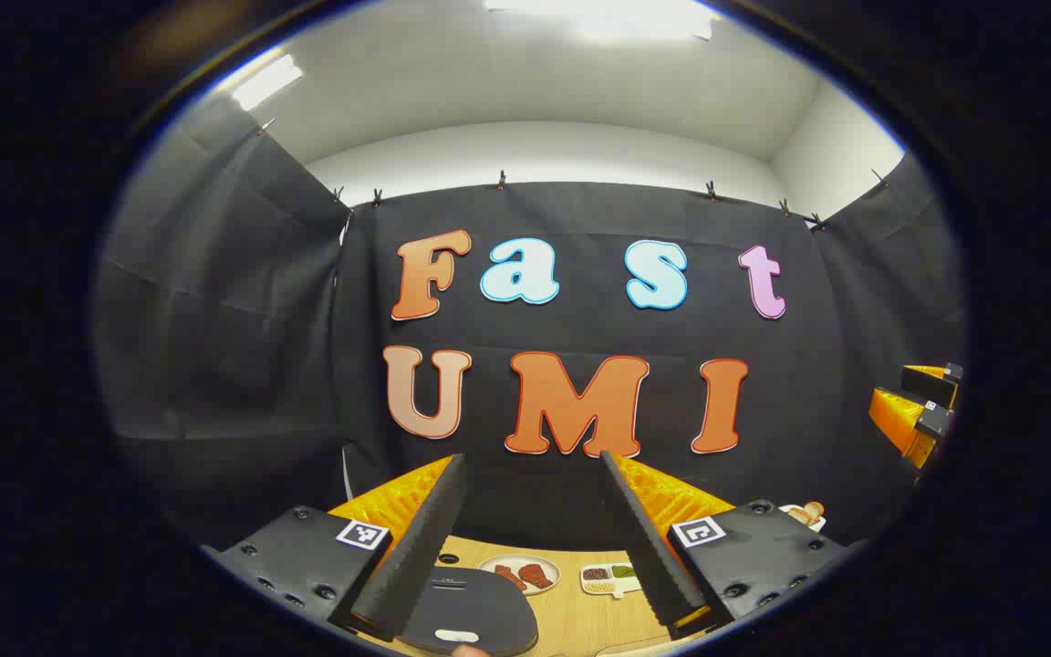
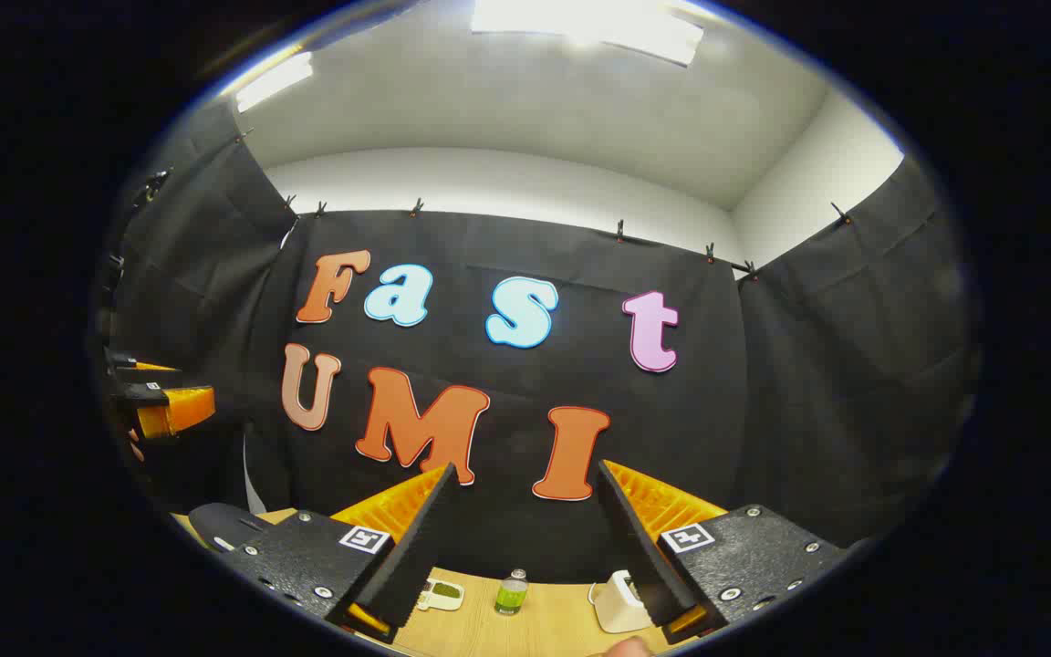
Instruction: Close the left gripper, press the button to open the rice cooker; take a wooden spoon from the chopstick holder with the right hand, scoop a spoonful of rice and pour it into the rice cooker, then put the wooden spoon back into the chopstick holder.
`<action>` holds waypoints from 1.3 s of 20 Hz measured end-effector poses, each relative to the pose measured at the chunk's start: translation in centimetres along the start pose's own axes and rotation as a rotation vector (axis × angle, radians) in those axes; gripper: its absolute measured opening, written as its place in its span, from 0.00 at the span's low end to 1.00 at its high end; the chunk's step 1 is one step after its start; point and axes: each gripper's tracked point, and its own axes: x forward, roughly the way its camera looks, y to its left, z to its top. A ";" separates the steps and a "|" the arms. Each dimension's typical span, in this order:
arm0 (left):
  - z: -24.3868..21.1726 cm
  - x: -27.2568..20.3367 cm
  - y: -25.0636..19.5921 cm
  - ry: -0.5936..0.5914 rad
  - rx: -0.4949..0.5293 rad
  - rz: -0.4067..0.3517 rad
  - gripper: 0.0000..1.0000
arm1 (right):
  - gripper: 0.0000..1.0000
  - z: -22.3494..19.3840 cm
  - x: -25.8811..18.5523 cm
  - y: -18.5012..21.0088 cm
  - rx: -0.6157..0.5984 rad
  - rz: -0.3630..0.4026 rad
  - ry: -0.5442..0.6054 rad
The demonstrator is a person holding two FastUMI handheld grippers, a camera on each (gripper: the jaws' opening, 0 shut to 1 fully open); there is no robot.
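The rice cooker's dark lid (image 1: 475,602) lies low in the left gripper view, with a pale button (image 1: 455,635) at its near edge. My left gripper (image 1: 533,459) hangs open above it, nothing between its fingers, pointing at the wall. A white holder with wooden utensils (image 1: 805,515) stands at the far right. In the right gripper view, my right gripper (image 2: 523,472) is open and holds nothing. A white holder (image 2: 619,602) sits partly behind its right finger. The cooker (image 2: 223,524) shows at the lower left. The left gripper (image 2: 162,407) floats at the left edge.
On the wooden table (image 1: 580,620) stand a plate of reddish food (image 1: 520,575) and a divided dish of grains (image 1: 609,578). A small green bottle (image 2: 512,593) and a small dish of green stuff (image 2: 442,593) sit ahead of the right gripper. Black cloth walls close in.
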 end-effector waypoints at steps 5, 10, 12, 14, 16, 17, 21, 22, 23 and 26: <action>-0.3 -0.8 -1.1 0.008 0.001 0.008 0.94 | 0.88 -0.3 0.1 -0.2 -0.010 0.005 -0.019; -1.3 -1.2 -0.9 0.035 0.057 0.033 0.97 | 0.89 -1.1 0.3 -0.6 0.028 0.015 0.004; -1.7 -1.2 -1.1 0.043 0.077 0.035 0.98 | 0.89 -2.0 0.1 -0.7 0.031 0.013 0.017; -2.1 -1.3 -1.6 0.048 0.095 0.026 0.99 | 0.89 -2.4 -0.2 -0.8 0.028 0.014 0.027; -2.1 -1.2 -1.9 0.047 0.116 0.030 0.97 | 0.89 -2.7 -0.3 -0.8 0.034 0.015 0.032; -2.1 -1.2 -2.2 0.046 0.121 0.023 0.94 | 0.89 -2.9 -0.2 -0.6 0.038 0.023 0.037; -1.9 -1.1 -3.0 0.039 0.136 -0.001 1.00 | 0.95 -3.7 -0.2 0.0 0.039 0.040 0.059; -2.0 -1.1 -3.0 0.039 0.141 -0.001 1.00 | 0.95 -3.7 -0.2 -0.1 0.040 0.042 0.057; -2.0 -1.2 -3.0 0.042 0.147 -0.005 1.00 | 0.97 -3.8 -0.1 0.0 0.039 0.046 0.059; -2.8 -1.0 -3.3 0.061 0.169 -0.016 0.94 | 0.97 -3.9 -0.1 0.0 0.037 0.045 0.065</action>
